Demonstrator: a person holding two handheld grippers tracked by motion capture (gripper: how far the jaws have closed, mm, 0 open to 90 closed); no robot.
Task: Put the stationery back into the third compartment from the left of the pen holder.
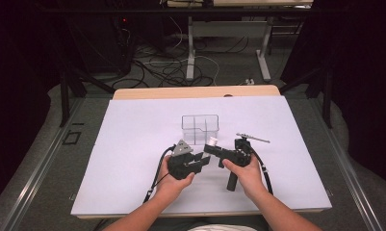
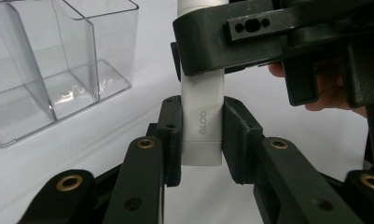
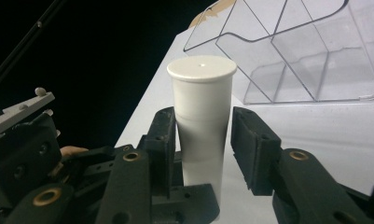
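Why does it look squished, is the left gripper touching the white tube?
Touching. In the left gripper view, both black jaws of the left gripper press flat against the sides of the white tube, with no gap on either side.

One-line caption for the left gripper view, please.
Left hand-held gripper clamps the lower end of a white GLOO tube beside a clear divided organizer.

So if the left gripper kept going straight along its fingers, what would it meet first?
The white glue stick tube already sits between the left gripper's fingers. Just beyond is the right gripper, clamped on the same tube. The clear plastic divided organizer lies off to the side, probably out of line.
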